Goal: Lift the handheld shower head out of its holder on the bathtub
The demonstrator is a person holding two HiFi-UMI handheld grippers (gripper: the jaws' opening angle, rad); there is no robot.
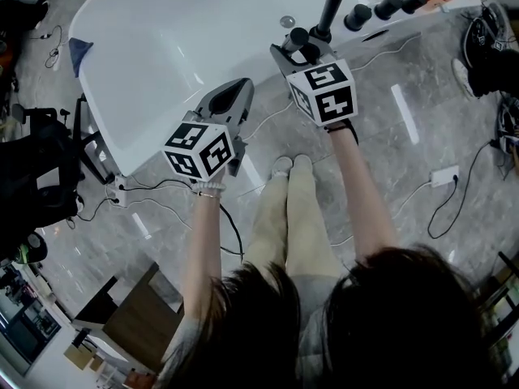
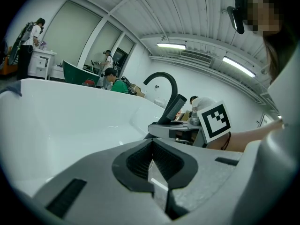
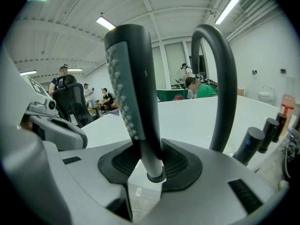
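Filling the head view's upper half, the white tub (image 1: 162, 47) holds a round drain (image 1: 288, 21) that shows in neither gripper view. The arched spout (image 3: 227, 78) rises just right of and beyond the right gripper (image 3: 149, 161), with dark knobs (image 3: 248, 144) further right along the rim. The right gripper's jaws stand fairly wide, closed on the shower head (image 3: 136, 93), pads pressing its stem from both sides. The head stands upright between them at the tub's rim, its foot ending in a dark ring. Its studded spray face shows only in the right gripper view; from above just its dark top appears. The left gripper (image 1: 241, 87) hovers to the left over the tub's near edge, jaw tips together, empty. Its view catches the right gripper's marker cube (image 2: 214, 121) beside the shower head.
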